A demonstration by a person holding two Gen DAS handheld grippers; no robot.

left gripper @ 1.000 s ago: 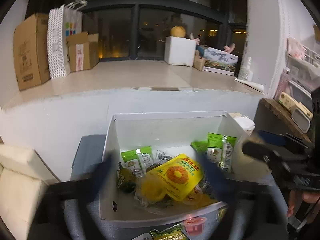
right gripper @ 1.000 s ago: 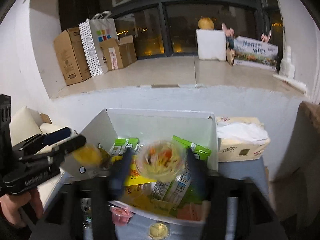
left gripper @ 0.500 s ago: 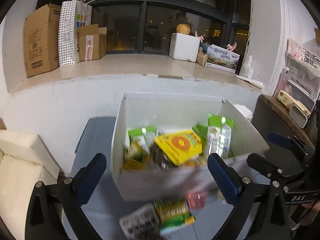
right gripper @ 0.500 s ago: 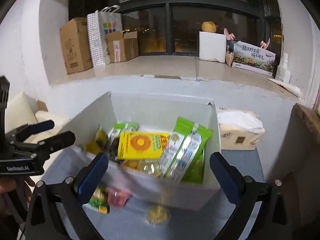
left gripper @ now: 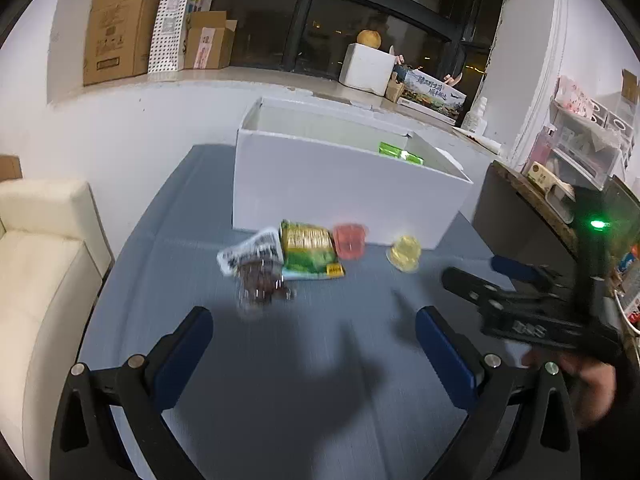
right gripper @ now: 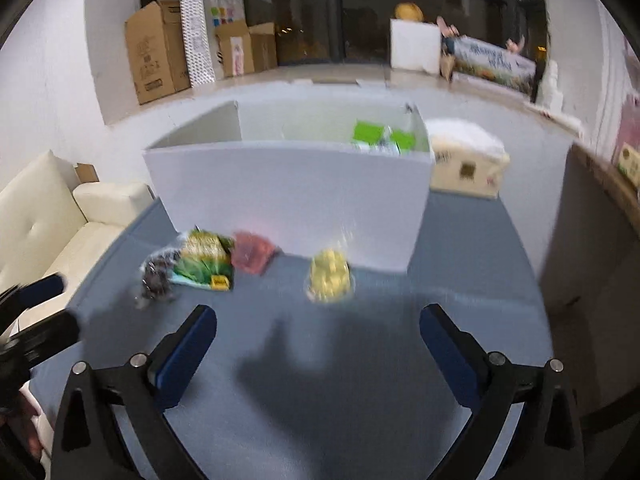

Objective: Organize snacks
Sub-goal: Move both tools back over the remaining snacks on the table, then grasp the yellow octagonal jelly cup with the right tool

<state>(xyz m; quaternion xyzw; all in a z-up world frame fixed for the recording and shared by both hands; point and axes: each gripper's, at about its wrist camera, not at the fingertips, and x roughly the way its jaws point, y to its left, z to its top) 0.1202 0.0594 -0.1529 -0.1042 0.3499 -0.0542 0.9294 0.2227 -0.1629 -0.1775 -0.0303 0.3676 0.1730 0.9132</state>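
a white box (left gripper: pixel 344 184) is seen on a grey-blue table (left gripper: pixel 280 360), with green packets (right gripper: pixel 380 136) showing above its rim. four snacks lie on the table just in front of it: a dark packet (left gripper: pixel 256 268), a green bag (left gripper: pixel 310 252), a red jelly cup (left gripper: pixel 350 240) and a yellow jelly cup (left gripper: pixel 406 254). the left gripper (left gripper: pixel 314 344) and the right gripper (right gripper: pixel 318 340) are held spread wide, nothing between the jaws; the right jaws have just been opening.

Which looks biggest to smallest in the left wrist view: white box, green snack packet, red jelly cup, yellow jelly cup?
1. white box
2. green snack packet
3. red jelly cup and yellow jelly cup: they look about alike, so no ranking between them.
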